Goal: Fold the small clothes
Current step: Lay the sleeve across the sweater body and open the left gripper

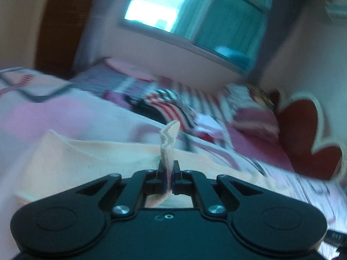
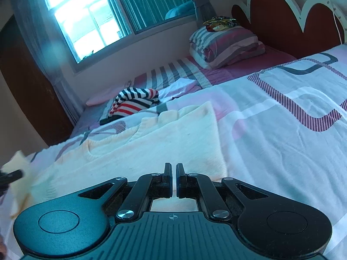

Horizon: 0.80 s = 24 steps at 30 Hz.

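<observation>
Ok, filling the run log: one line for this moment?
left tongs: shut on cream garment edge | right tongs: nearly closed, empty, over garment | striped garment: aside

Cream knit garment [image 2: 156,143] flat on bed, one corner raised.

Daylight enters through the window [image 2: 86,21], whose panes blow out to a cold, bluish white in both views and leave the room dim with a teal cast. The left wrist view is smeared by motion blur across the bed [image 1: 76,112] and headboard [image 1: 303,130], while the right wrist view is sharp. Fisheye distortion bends the window frame and walls near the edges.
</observation>
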Tool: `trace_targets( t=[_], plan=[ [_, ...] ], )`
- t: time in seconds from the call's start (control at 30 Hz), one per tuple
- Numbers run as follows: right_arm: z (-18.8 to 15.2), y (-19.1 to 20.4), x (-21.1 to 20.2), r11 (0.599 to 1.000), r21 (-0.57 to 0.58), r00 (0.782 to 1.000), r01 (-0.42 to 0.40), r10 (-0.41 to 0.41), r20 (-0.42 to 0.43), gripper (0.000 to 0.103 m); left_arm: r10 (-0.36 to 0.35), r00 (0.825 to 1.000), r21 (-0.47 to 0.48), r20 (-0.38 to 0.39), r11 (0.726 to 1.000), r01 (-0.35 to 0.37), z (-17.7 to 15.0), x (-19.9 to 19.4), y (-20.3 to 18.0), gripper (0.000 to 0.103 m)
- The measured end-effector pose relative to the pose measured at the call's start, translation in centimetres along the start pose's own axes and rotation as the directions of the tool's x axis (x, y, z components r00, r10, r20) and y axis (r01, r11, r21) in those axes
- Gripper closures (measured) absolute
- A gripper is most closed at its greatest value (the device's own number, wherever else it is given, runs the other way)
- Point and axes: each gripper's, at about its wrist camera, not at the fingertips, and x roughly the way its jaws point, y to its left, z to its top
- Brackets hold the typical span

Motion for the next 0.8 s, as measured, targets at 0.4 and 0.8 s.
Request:
trace_targets(
  t=[0.4,0.8],
  plan=[
    [1.1,-6.7,-1.9,0.996,0.085,1.000,-0.016,0.015,0.008,0.100,-0.021,0.984,0.295,-0.176,0.953,0.073,-7.3,6.9,-13.3,0.100],
    [1.7,-5.1,-2.6,0.990,0.046,0.990,-0.130,0.127,0.055,0.026,-0.054,0.992,0.353,-0.113,0.931,0.091,-9.0,2.7,-13.7,0.025]
  ],
)
